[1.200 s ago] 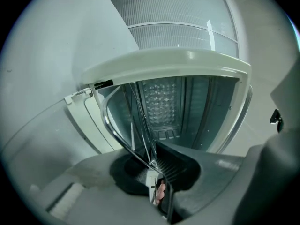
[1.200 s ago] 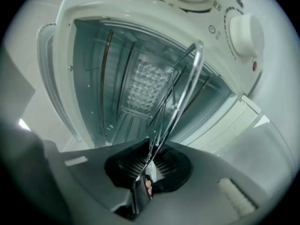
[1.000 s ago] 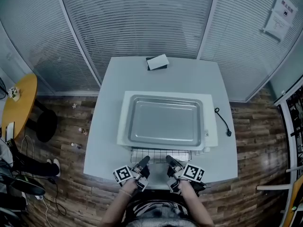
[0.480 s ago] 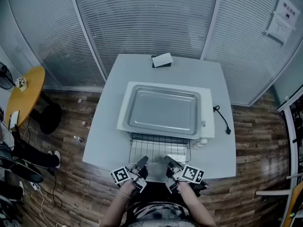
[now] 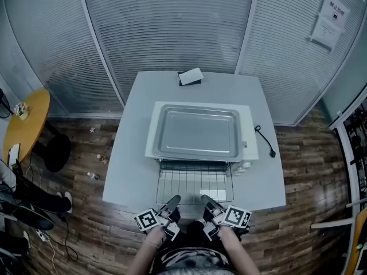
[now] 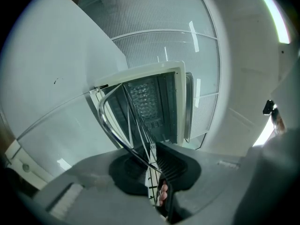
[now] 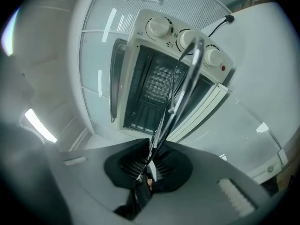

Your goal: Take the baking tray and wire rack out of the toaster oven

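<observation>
Tongs grip the front rail of the wire rack (image 5: 194, 181), both pairs closed down on the thin wire: left tongs (image 5: 172, 200) and right tongs (image 5: 206, 199), low centre of the head view. The rack juts from the toaster oven (image 5: 248, 137); the baking tray (image 5: 198, 133) lies on its roof. Rack looks light, stiff and slick, likely to tilt or slip, so twin holds spread along that rail suit it.
</observation>
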A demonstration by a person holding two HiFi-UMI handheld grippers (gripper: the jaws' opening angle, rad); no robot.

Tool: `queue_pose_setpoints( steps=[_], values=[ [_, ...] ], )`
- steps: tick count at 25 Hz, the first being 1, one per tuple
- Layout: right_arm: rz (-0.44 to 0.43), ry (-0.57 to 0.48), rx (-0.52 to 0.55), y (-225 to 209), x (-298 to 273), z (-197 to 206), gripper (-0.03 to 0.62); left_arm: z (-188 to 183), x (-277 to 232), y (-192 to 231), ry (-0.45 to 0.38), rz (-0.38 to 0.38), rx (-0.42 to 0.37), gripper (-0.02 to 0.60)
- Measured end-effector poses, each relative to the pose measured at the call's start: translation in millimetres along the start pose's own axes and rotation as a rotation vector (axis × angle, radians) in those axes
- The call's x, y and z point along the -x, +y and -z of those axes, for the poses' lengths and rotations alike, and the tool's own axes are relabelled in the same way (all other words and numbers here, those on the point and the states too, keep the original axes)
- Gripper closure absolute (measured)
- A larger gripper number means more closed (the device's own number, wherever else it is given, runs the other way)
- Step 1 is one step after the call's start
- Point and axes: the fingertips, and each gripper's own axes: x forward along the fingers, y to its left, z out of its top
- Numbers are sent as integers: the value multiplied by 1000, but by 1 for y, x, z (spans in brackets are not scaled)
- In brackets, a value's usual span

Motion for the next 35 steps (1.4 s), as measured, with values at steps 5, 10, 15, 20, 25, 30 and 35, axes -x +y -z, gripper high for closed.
queue_pose_setpoints(
  steps=[5,10,15,20,25,30,35],
  values=[
    [0,-41,-18,14,17,22,577,5,20,-16,54,31,-74,549],
    [-89,-80,28,43,30,38,576,14,42,-32,109,56,-131,549],
    [-90,-95,70,69,50,56,574,22,65,-59,119,107,-137,548],
    [-122,-114,103,97,63,61,574,18,80,-94,110,170,-204,546],
    [-179,-131,140,125,69,60,572,9,89,-127,112,211,-321,538],
    [-207,-136,171,142,58,45,572,-8,81,-143,95,232,-357,538],
    [-221,-145,180,147,43,15,571,-26,55,-149,85,223,-358,537]
  ],
)
